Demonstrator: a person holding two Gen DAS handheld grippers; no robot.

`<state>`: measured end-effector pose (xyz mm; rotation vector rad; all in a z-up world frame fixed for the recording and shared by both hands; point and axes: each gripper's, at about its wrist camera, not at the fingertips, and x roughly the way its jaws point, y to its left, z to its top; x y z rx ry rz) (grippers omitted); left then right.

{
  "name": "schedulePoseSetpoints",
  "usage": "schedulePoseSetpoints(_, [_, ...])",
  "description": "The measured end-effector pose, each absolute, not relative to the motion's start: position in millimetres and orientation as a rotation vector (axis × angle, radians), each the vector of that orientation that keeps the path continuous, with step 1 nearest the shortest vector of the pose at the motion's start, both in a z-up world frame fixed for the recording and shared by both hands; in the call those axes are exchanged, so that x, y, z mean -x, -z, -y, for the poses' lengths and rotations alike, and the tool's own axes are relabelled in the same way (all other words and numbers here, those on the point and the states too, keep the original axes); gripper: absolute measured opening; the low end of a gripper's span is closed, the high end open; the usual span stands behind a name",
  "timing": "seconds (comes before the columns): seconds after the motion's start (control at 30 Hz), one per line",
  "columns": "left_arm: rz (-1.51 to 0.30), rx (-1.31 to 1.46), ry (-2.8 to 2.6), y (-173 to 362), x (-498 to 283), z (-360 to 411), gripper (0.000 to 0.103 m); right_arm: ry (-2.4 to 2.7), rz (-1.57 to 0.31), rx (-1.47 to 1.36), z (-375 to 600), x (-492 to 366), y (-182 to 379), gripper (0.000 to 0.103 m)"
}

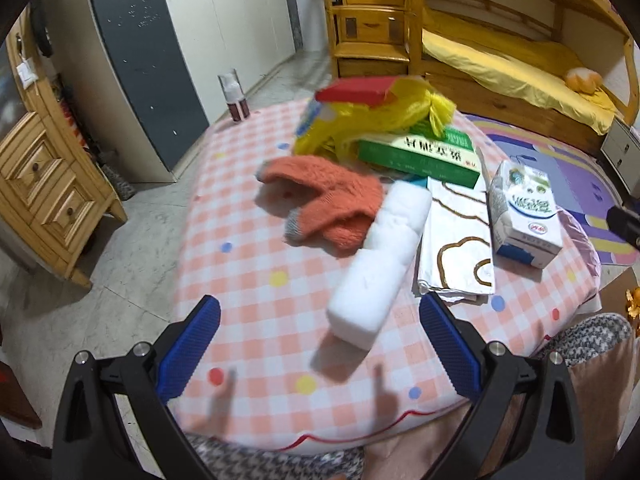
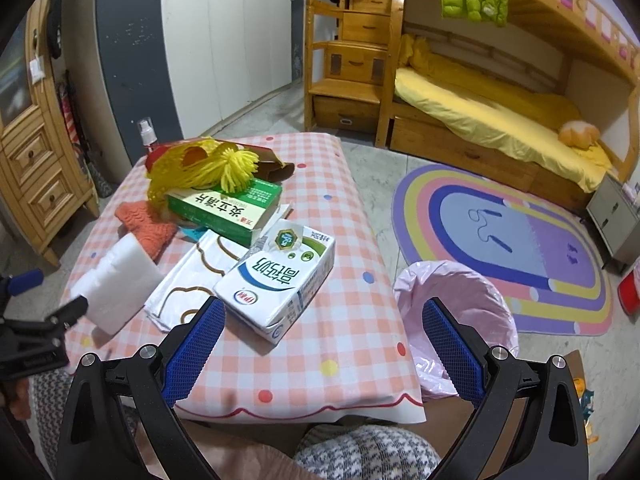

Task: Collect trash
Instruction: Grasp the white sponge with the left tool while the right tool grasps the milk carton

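Left wrist view
- Left gripper (image 1: 320,344): jaws spread wide, holding nothing, above the near part of the table (image 1: 256,320), whose near edge curves just below the blue pads; open checked cloth lies between the fingers.
- White foam block (image 1: 380,264): long axis runs from the near end between the fingertips away toward the clutter; plain white, rectangular, slightly blurred. Its far end touches the orange knitted glove (image 1: 328,204) on the left and lies just beside the white printed bag (image 1: 456,240) on the right.
- Milk carton (image 1: 520,216): upright, slightly tilted, near the table's right edge, white with blue and green print.
- Green box (image 1: 420,156): flat, behind the bag, with yellow mesh (image 1: 384,116) and a red box (image 1: 356,92) heaped on it.
- Spray bottle (image 1: 234,96): at the far left corner.

Right wrist view
- Right gripper (image 2: 324,344): jaws parted, empty, straddling the table's right edge (image 2: 384,280); left finger over the cloth, right finger over the pink bin liner (image 2: 460,292), which stands on the floor just beside the table.
- Milk carton (image 2: 280,280): lying on its side, long axis diagonal, top end pointing away toward the green box (image 2: 228,208), base near the left finger.
- Foam block (image 2: 116,280): at the table's left edge, close to the left gripper's (image 2: 40,312) tip.
- Rainbow rug (image 2: 520,248): on the floor beyond the bin
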<state>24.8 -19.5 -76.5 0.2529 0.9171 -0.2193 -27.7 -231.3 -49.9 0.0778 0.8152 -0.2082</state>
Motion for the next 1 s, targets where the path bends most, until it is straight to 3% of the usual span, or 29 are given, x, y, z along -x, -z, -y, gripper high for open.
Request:
schedulePoseSetpoints(0.2, [-0.930,-0.250,0.307,93.1,-34.5,27.0,0.065,0.177,-0.785,-0.123,235.7,20.9,57.3,0.097])
schedulePoseSetpoints(0.27, [-0.918,-0.242,0.346,92.9,-32.5,29.5,0.041,0.143,-0.809,-0.113,229.1,16.3,62.4,0.097])
schedulePoseSetpoints(0.3, [-0.917,-0.228,0.356,91.8,-32.1,29.6,0.037,0.125,-0.823,-0.113,225.8,14.0,65.2,0.097])
schedulePoseSetpoints(0.9, [-0.855,-0.098,0.380,72.6,-27.3,10.8,0.034,0.276,-0.897,-0.036,182.2,-39.1,111.6,0.094])
schedulePoseSetpoints(1.0, [-0.864,-0.100,0.379,74.8,-26.2,10.0,0.034,0.289,-0.901,-0.046,184.4,-37.9,115.9,0.085])
